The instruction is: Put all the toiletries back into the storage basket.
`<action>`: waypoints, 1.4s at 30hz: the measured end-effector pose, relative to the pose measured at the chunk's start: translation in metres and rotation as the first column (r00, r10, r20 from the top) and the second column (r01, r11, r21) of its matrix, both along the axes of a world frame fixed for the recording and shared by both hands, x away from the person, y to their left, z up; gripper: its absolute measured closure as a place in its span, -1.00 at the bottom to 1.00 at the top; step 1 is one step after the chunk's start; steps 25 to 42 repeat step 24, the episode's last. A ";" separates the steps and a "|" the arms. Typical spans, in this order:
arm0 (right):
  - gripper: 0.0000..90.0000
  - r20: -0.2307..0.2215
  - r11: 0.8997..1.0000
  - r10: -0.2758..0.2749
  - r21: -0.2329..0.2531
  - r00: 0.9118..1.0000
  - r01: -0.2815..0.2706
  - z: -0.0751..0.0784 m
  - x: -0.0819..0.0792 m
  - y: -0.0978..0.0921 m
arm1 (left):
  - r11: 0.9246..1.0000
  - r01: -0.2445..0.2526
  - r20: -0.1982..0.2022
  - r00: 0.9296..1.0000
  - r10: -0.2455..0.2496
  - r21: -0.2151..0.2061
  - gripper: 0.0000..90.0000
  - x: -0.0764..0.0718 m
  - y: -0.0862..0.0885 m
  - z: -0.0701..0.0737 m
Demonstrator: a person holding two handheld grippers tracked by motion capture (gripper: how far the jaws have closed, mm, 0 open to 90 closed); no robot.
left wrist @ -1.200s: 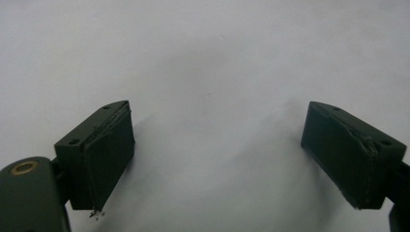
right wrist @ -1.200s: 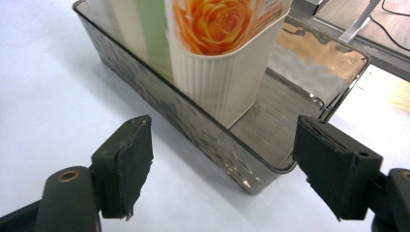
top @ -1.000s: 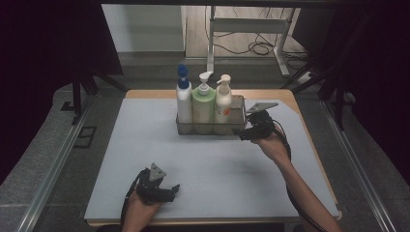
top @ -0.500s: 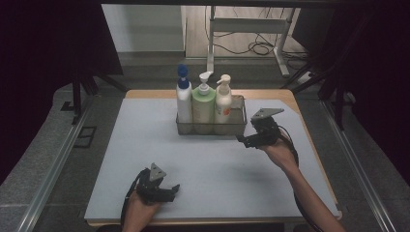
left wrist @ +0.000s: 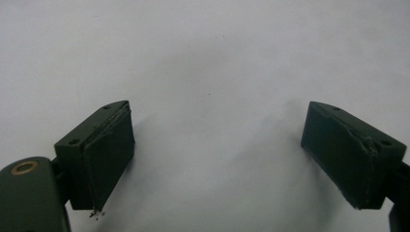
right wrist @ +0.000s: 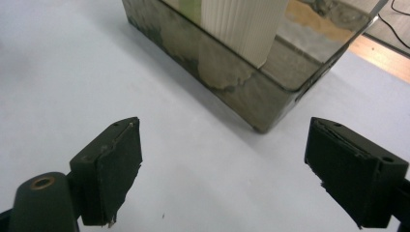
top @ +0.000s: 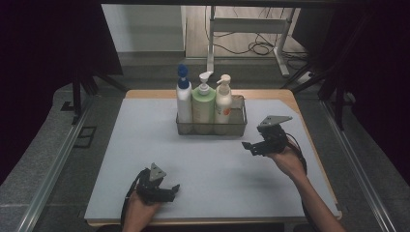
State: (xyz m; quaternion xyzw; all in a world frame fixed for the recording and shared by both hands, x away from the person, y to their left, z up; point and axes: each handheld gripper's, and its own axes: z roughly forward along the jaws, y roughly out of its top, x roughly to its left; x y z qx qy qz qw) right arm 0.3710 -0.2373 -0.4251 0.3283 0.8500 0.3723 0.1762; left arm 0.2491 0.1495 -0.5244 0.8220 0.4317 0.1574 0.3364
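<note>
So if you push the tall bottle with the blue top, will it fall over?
Probably not far. The blue-topped bottle is tall and narrow, so likely tippy, but the basket wall and the green bottle close beside it should catch it.

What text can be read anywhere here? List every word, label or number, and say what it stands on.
None can be read.
White and orange bottle: an orange patch on its label, too small and blurred to read.
Green bottle and blue-capped bottle: no legible print.
Metal basket, both grippers' jaws, table mat: no markings.

pale table (top: 145,159) carries metal basket (top: 211,128) of bottles.
</note>
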 end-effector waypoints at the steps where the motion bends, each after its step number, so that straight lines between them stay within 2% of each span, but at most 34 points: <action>1: -0.71 0.004 1.000 0.001 -0.007 1.000 -0.001 -0.002 -0.002 -0.002 | 1.000 0.000 0.000 1.000 0.000 0.000 -0.74 0.000 0.000 0.000; 10: -0.71 -0.017 1.000 -0.016 -0.026 1.000 0.015 -0.028 -0.019 -0.015 | 1.000 -0.001 0.001 1.000 0.001 -0.001 -0.74 0.000 0.000 0.000; 24: -0.73 -0.070 0.998 -0.053 -0.022 0.996 0.052 -0.080 -0.040 -0.029 | 1.000 -0.002 -0.002 1.000 0.002 -0.001 -0.74 0.000 0.000 0.000; 42: -0.73 -0.070 0.998 -0.053 -0.022 0.996 0.052 -0.080 -0.040 -0.029 | 1.000 -0.002 -0.002 1.000 0.002 -0.001 -0.74 0.000 0.000 0.000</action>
